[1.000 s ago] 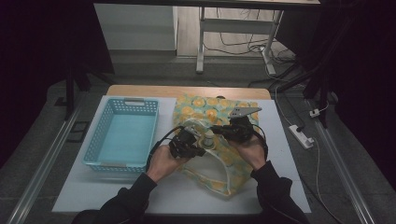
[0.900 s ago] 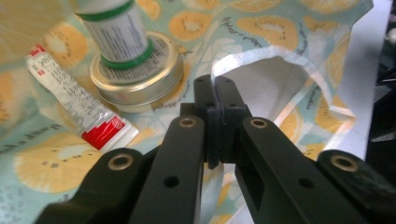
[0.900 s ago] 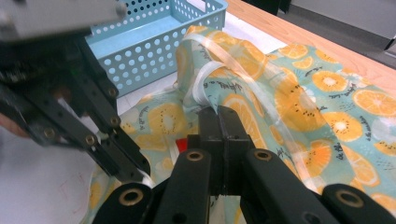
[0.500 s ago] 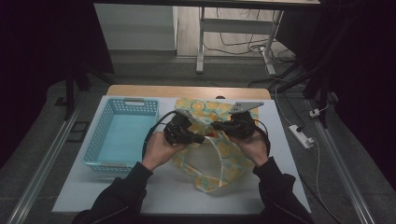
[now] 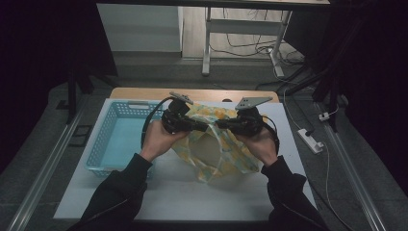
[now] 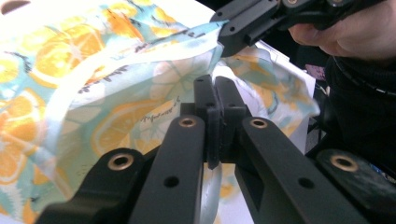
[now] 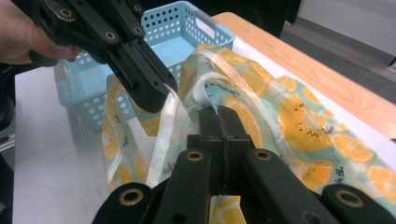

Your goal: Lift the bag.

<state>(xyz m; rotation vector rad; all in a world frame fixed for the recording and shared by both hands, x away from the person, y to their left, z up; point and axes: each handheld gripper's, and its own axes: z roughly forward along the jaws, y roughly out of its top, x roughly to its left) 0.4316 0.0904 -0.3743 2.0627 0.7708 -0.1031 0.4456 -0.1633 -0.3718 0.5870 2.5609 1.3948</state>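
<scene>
I hold a thin fabric bag printed with orange slices on pale turquoise [image 5: 214, 144] above the white surface [image 5: 183, 197], just right of a light blue perforated plastic basket [image 5: 118, 139]. My left claw [image 5: 201, 124] and right claw [image 5: 222, 126] are each clamped on its rim. I judge I'm spreading its mouth; next, pull the claws apart evenly.

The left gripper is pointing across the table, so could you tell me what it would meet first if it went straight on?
Most likely the right gripper, which faces the left gripper across the bag's rim that both pinch; depth is hard to judge.
</scene>
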